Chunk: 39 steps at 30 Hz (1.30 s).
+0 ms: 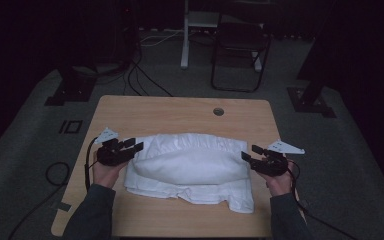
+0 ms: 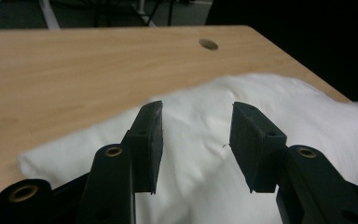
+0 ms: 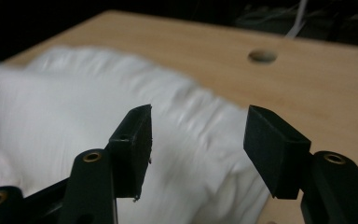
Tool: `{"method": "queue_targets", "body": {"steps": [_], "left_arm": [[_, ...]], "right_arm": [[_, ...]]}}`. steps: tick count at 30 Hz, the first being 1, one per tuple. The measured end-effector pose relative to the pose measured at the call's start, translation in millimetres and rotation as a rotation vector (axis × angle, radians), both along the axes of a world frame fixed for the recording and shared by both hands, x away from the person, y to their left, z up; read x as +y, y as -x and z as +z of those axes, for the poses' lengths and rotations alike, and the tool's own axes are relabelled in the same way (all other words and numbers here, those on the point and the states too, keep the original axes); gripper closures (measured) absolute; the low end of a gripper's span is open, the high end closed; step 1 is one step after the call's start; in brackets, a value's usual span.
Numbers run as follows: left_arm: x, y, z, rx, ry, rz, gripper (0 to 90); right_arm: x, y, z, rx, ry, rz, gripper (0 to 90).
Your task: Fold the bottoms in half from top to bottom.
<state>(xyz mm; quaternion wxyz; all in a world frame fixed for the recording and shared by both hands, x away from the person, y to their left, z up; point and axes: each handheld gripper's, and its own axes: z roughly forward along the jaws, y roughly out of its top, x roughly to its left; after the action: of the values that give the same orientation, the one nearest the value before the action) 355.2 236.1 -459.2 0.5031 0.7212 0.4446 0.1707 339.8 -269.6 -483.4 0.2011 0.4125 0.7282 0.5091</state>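
We are holding the left gripper (image 1: 136, 143) and right gripper (image 1: 249, 153), fingers (image 2: 149, 140) parted and gripping nothing, at either end of a white pillow (image 1: 190, 165) lying mid-worktop (image 1: 180, 107); beyond, a folding chair (image 1: 240, 50).

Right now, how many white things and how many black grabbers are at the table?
White pillow: 1
White cloth under it: 1
Black grabbers: 2, the left gripper and the right gripper, both open
Total: 4
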Motion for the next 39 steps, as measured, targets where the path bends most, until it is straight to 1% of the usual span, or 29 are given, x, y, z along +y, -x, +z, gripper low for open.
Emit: {"method": "queue_targets", "body": {"steps": [1, 2, 3, 4, 5, 8, 9, 10, 11, 12, 13, 14, 15, 17, 18, 19, 20, 21, 23, 25, 28, 29, 31, 33, 35, 36, 38, 39], "left_arm": [[-3.2, -1.5, 1.5, -0.002, -0.007, -0.002, 55.0], [-9.8, -3.9, 2.6, 0.001, -0.023, -0.007, 55.4], [-14.7, -5.2, 2.4, 0.006, -0.034, -0.014, 56.2], [-23.5, -7.3, 0.6, 0.013, -0.050, -0.034, 56.4], [-29.0, -8.6, -1.3, 0.017, -0.057, -0.045, 57.6], [-52.0, -15.5, -14.1, 0.056, -0.088, -0.080, 58.8], [-56.9, -16.9, -17.9, 0.069, -0.089, -0.088, 59.5], [-64.7, -18.6, -24.4, 0.089, -0.102, -0.103, 60.3], [-69.3, -19.0, -28.6, 0.099, -0.112, -0.112, 60.7], [-76.5, -18.7, -36.3, 0.115, -0.134, -0.127, 61.7], [-79.9, -18.3, -40.9, 0.124, -0.155, -0.135, 61.8], [-84.0, -16.5, -49.0, 0.135, -0.182, -0.139, 62.0], [-85.1, -14.7, -55.0, 0.144, -0.192, -0.144, 62.3], [-84.0, -10.1, -64.4, 0.157, -0.203, -0.147, 62.1], [-82.4, -6.1, -70.0, 0.162, -0.208, -0.147, 61.6], [-81.5, -3.3, -72.7, 0.164, -0.214, -0.146, 61.1], [-80.2, 2.1, -76.4, 0.163, -0.224, -0.147, 61.0], [-79.7, 5.8, -78.2, 0.159, -0.232, -0.145, 60.9], [-77.8, 14.8, -82.7, 0.146, -0.243, -0.140, 60.6], [-77.1, 22.7, -87.0, 0.126, -0.270, -0.134, 60.4], [-76.4, 30.1, -92.1, 0.099, -0.285, -0.117, 60.4], [-75.9, 31.0, -93.6, 0.094, -0.292, -0.113, 60.4], [-75.2, 32.3, -95.9, 0.091, -0.284, -0.101, 60.3], [-75.1, 33.6, -97.3, 0.078, -0.288, -0.090, 60.3], [-73.4, 32.6, -97.6, 0.082, -0.281, -0.086, 60.0], [-70.7, 30.6, -98.2, 0.093, -0.259, -0.076, 59.7], [-65.3, 27.5, -97.9, 0.108, -0.233, -0.057, 58.3], [-62.2, 26.2, -97.4, 0.119, -0.210, -0.048, 55.1]], "right_arm": [[2.1, -0.2, 6.1, -0.015, -0.007, -0.007, 41.8], [4.8, -1.3, 9.3, -0.019, 0.000, -0.004, 42.1], [11.6, -3.7, 12.8, -0.018, 0.018, -0.005, 43.9], [16.6, -5.5, 13.7, -0.018, 0.034, -0.005, 44.8], [25.4, -9.0, 13.3, -0.016, 0.052, 0.002, 47.9], [45.8, -18.1, 7.6, 0.000, 0.101, 0.000, 51.9], [54.3, -23.3, 3.5, 0.014, 0.112, 0.010, 52.1], [59.0, -26.5, 0.6, 0.025, 0.119, 0.013, 52.1], [66.5, -31.5, -4.9, 0.042, 0.137, 0.009, 52.2], [70.8, -34.1, -8.6, 0.053, 0.155, 0.008, 52.3], [77.2, -37.5, -16.0, 0.077, 0.188, 0.009, 52.4], [80.6, -38.5, -20.9, 0.090, 0.213, 0.010, 52.3], [85.1, -38.2, -29.7, 0.114, 0.244, 0.017, 52.3], [87.8, -31.8, -42.1, 0.136, 0.261, 0.032, 52.0], [88.0, -28.5, -45.7, 0.139, 0.266, 0.039, 51.9], [86.8, -22.3, -50.5, 0.139, 0.263, 0.051, 51.8], [85.6, -18.6, -52.5, 0.144, 0.250, 0.056, 51.6], [83.2, -12.1, -54.6, 0.150, 0.234, 0.064, 50.9], [80.2, -1.5, -57.2, 0.154, 0.220, 0.073, 50.4], [79.8, 8.0, -61.4, 0.151, 0.236, 0.074, 50.3], [81.4, 16.8, -70.9, 0.147, 0.255, 0.065, 50.4], [81.5, 18.3, -74.7, 0.145, 0.245, 0.057, 50.7], [80.8, 18.3, -77.1, 0.158, 0.219, 0.047, 51.2], [81.4, 16.3, -78.2, 0.166, 0.216, 0.051, 51.3], [81.7, 13.4, -79.6, 0.177, 0.209, 0.056, 51.5], [81.7, 12.3, -79.8, 0.180, 0.205, 0.059, 51.5], [82.2, 9.2, -80.8, 0.177, 0.195, 0.061, 51.8], [82.7, 8.1, -81.6, 0.170, 0.192, 0.059, 51.9]]}}
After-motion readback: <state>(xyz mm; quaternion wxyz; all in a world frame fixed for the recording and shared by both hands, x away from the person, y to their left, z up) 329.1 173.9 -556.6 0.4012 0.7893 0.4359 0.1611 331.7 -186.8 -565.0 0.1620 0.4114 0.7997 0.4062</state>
